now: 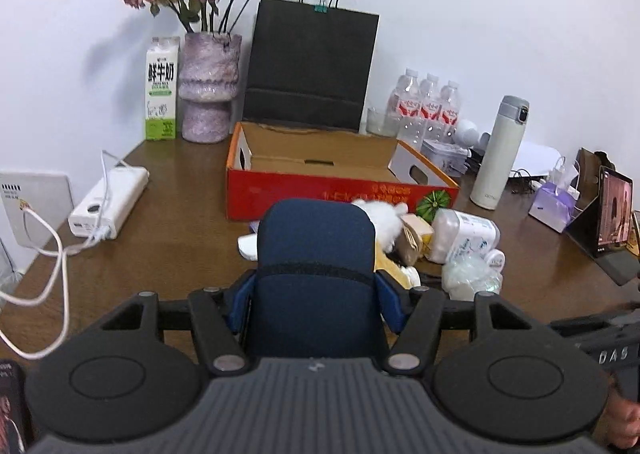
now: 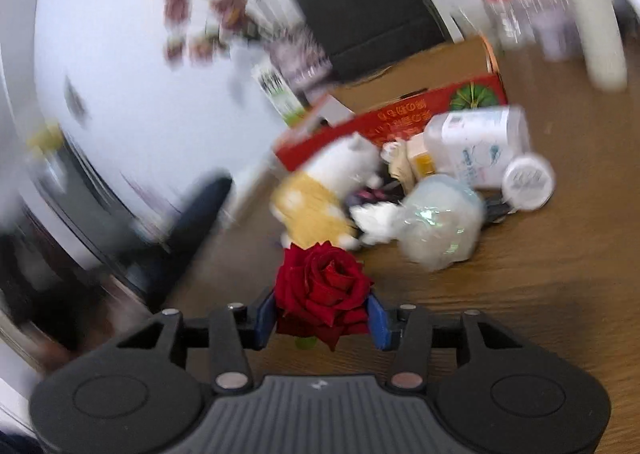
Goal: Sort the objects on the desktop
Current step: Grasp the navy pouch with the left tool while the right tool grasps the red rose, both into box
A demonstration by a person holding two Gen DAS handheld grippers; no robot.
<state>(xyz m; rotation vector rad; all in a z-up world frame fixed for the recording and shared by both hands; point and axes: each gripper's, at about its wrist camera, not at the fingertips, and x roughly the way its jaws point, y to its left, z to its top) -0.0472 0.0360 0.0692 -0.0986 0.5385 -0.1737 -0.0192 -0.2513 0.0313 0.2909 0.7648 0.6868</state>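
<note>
In the left wrist view my left gripper [image 1: 316, 302] is shut on a dark blue oblong case [image 1: 316, 254], which is held off the brown desk [image 1: 168, 230] with a blue pad on each side. In the blurred right wrist view my right gripper [image 2: 322, 318] is shut on a red rose bloom [image 2: 324, 286], with a bit of green stem below it. Ahead lies a pile: a white and yellow plush toy [image 2: 320, 182], a clear swab tub [image 2: 476, 142], a round white jar [image 2: 528, 182] and crumpled plastic [image 2: 440, 222]. An open red cardboard box [image 1: 320, 190] stands behind the pile.
A purple vase [image 1: 208, 90] of dried roses, a milk carton [image 1: 161, 90] and a black paper bag [image 1: 312, 66] line the back wall. Water bottles [image 1: 428, 106], a white flask [image 1: 500, 154], a tissue pack [image 1: 552, 206] and a tablet [image 1: 612, 214] are at right. A power bank [image 1: 110, 202] with cables lies at left.
</note>
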